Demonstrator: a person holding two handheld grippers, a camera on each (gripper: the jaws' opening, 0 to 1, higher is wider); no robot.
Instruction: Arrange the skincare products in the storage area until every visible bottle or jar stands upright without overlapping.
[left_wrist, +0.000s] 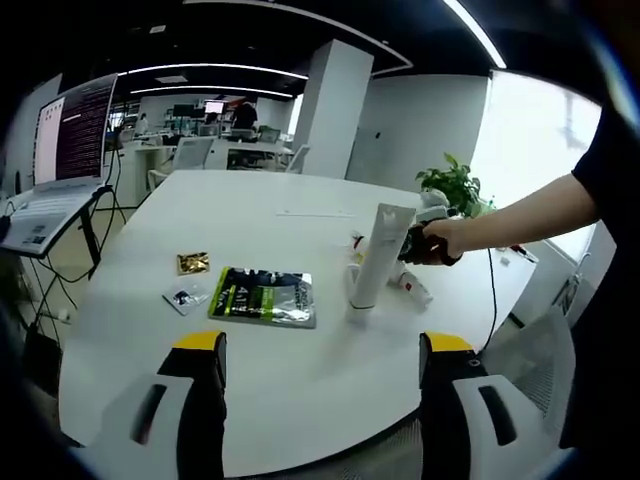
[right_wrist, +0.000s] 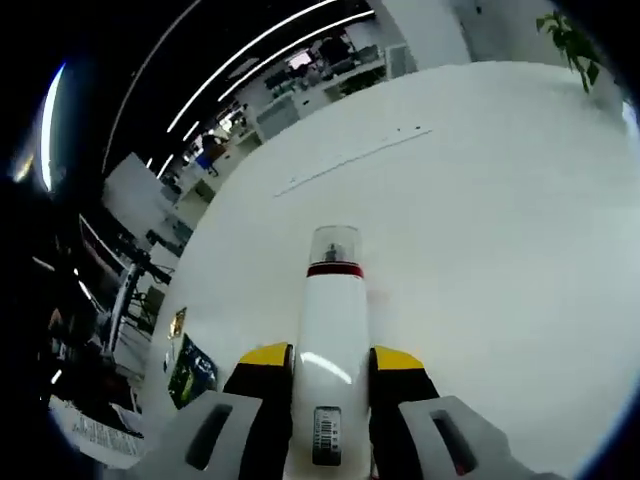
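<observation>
A tall white tube (left_wrist: 377, 255) stands cap-down on the white table (left_wrist: 250, 215), leaning slightly. A person's hand holds my right gripper (left_wrist: 413, 241) against its upper right side. In the right gripper view the yellow-tipped jaws of my right gripper (right_wrist: 330, 357) are shut on this white tube (right_wrist: 332, 310), whose clear cap with a red band points away. A small white bottle (left_wrist: 411, 288) lies flat just behind the tube. My left gripper (left_wrist: 322, 345) hangs open over the near table edge, with nothing between its jaws.
A green and black packet (left_wrist: 263, 296), a gold sachet (left_wrist: 192, 262) and a small pale sachet (left_wrist: 186, 297) lie left of the tube. A potted plant (left_wrist: 455, 185) stands at the far right edge. A laptop (left_wrist: 40, 215) sits on a stand at left.
</observation>
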